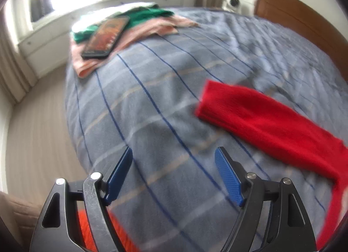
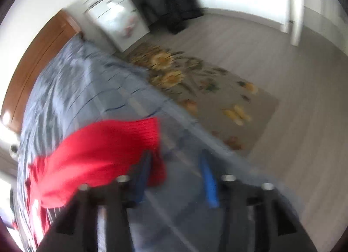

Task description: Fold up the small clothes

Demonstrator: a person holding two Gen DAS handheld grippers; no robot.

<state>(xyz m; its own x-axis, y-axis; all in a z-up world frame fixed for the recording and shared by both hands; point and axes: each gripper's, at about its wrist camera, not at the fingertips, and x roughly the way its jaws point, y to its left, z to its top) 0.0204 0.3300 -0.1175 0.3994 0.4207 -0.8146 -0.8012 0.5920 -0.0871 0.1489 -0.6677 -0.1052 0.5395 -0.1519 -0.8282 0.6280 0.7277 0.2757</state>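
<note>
Looking down our left gripper [image 1: 174, 160], we see its blue pads spread wide with only the striped blue bedspread [image 1: 152, 121] between them; an orange patch [image 1: 87, 230] beneath its frame is mostly hidden and we cannot tell what it is. The red garment [image 1: 271, 126] lies ahead and to the right, well clear of those jaws, its far end cut off at the picture's edge. Our right gripper [image 2: 176, 173] is badly blurred; its jaws stand partly apart, and the same red garment [image 2: 97, 154] lies on the bed against the left finger, though we cannot tell whether it touches. Farther off sit a dark tablet [image 1: 106, 36] on pink and green clothes [image 1: 152, 25], and a flowered rug [image 2: 195, 91] on the floor.
</note>
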